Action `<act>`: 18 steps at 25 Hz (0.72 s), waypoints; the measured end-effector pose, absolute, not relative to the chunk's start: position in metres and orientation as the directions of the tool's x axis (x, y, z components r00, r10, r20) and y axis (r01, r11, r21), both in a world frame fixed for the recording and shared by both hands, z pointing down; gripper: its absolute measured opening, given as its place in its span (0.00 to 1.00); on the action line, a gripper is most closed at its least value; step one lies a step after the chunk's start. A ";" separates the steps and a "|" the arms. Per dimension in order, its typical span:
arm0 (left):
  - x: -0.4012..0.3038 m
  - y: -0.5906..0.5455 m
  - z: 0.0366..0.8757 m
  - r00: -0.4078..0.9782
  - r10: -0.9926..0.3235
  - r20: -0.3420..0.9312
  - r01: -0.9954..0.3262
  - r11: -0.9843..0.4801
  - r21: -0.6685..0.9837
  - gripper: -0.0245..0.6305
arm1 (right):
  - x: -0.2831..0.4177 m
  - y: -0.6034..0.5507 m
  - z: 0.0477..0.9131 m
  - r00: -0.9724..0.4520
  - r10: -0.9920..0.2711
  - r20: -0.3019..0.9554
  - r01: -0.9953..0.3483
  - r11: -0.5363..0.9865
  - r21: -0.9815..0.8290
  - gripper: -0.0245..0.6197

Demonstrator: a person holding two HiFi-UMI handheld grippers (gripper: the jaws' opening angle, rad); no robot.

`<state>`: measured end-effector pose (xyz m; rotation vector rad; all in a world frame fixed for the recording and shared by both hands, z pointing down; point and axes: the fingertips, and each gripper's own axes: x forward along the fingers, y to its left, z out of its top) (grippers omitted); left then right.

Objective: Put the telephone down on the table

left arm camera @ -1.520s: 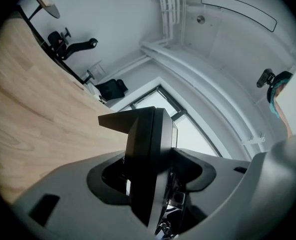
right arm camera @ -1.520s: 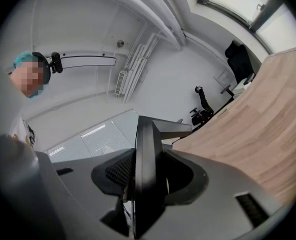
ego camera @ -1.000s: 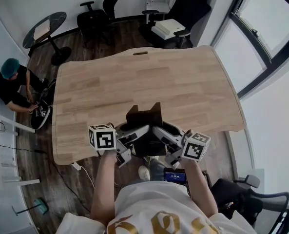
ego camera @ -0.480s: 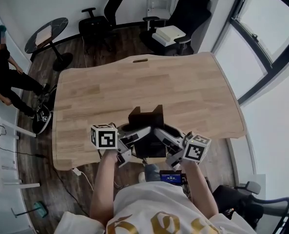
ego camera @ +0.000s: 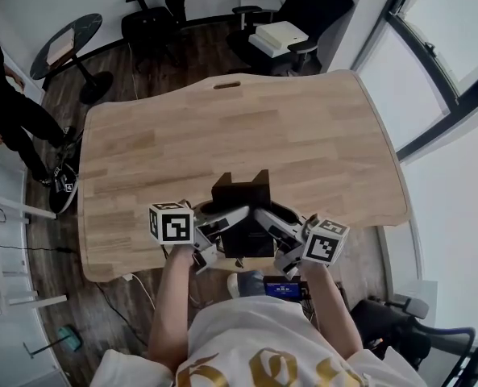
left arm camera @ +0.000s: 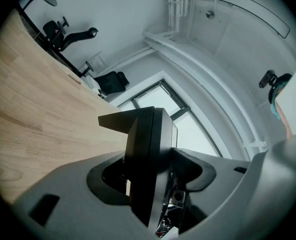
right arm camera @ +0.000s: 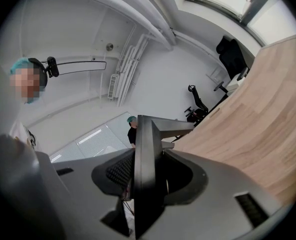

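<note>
A black telephone (ego camera: 242, 204) with an angled stand hangs just above the near edge of the light wooden table (ego camera: 247, 127). My left gripper (ego camera: 222, 226) is shut on its left side and my right gripper (ego camera: 268, 224) is shut on its right side. In the left gripper view the telephone (left arm camera: 147, 149) stands edge-on, pressed between the grey jaws of the left gripper (left arm camera: 155, 176). The right gripper view has the telephone (right arm camera: 147, 159) as a thin dark slab clamped in the right gripper (right arm camera: 145, 179), with tabletop (right arm camera: 257, 134) beyond. The keypad side is hidden.
Black office chairs (ego camera: 146, 24) and a dark armchair with a white box (ego camera: 280, 35) stand behind the table. A small round table (ego camera: 65, 45) is at the back left. A person in black (ego camera: 13, 111) stands left of the table. Large windows run along the right.
Both grippers have carried the telephone a little forward and down over the table's near edge. The person at the left has risen from a crouch and is standing.
</note>
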<state>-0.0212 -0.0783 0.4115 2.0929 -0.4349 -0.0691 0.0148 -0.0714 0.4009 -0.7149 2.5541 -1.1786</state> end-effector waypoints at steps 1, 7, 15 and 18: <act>-0.021 -0.080 0.415 0.934 -0.334 0.126 -0.280 -0.469 0.838 0.41 | 0.015 -0.073 0.404 -0.853 -0.522 -0.008 -0.329 0.550 -0.768 0.30; -0.021 -0.103 0.439 0.932 -0.337 0.134 -0.278 -0.428 0.860 0.41 | 0.015 -0.097 0.427 -0.861 -0.507 0.023 -0.327 0.518 -0.791 0.30; -0.025 -0.127 0.479 0.931 -0.334 0.150 -0.273 -0.362 0.891 0.41 | 0.010 -0.121 0.467 -0.869 -0.489 0.074 -0.328 0.458 -0.826 0.30; -0.027 -0.133 0.492 0.930 -0.335 0.153 -0.269 -0.336 0.903 0.41 | 0.008 -0.128 0.480 -0.874 -0.477 0.094 -0.330 0.440 -0.835 0.30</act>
